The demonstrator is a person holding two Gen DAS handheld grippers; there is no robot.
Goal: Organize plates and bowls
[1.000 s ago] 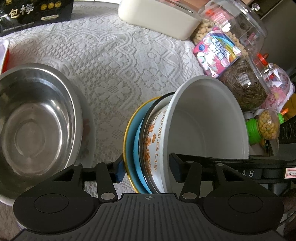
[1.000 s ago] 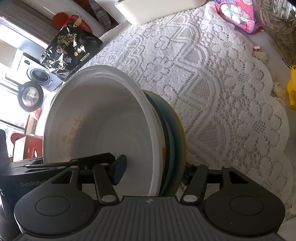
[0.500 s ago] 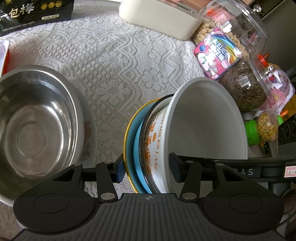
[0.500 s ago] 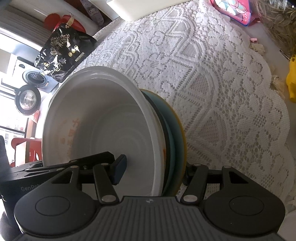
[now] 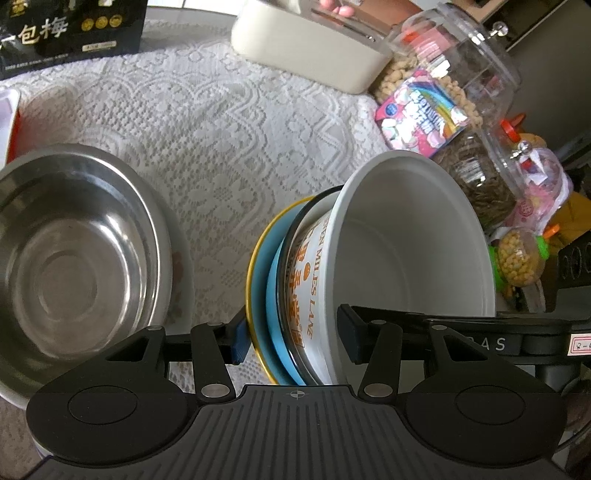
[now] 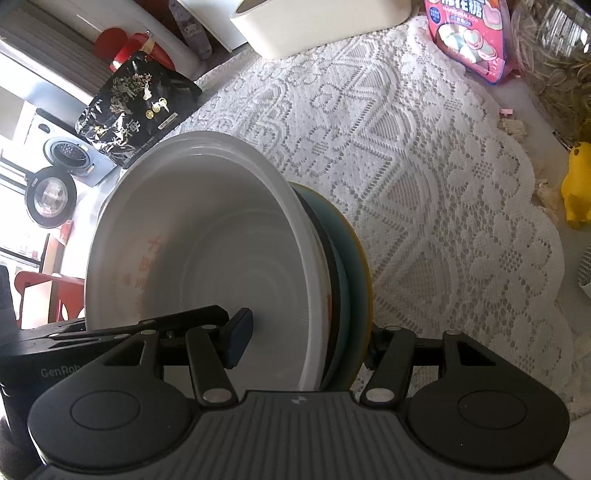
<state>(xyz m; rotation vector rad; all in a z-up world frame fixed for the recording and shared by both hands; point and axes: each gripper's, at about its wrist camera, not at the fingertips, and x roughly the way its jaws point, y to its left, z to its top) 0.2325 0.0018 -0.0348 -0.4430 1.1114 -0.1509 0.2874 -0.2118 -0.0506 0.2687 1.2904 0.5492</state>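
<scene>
We hold a stack of dishes between our two claws, one on each side of it. Our left claw is closed to the width of the stack: its left finger presses the underside of the yellow-rimmed plate, its right finger sits inside the white bowl. Between plate and bowl we see a blue dish and a dark-rimmed bowl, all nested and tipped on edge, the white bowl's mouth facing right of this claw.

Our right claw grips the same stack from the other side. Its left finger rests inside the white bowl, and its right finger is behind the yellow-rimmed plate, mostly hidden by it. Here the bowl's mouth faces left of the claw.

Left of our left claw, a steel bowl sits upright on a pale plate on the lace tablecloth. Ahead and to the right of that claw stand snack jars and a pink candy bag. Far ahead lies a cream box, with a black packet to its left.
</scene>
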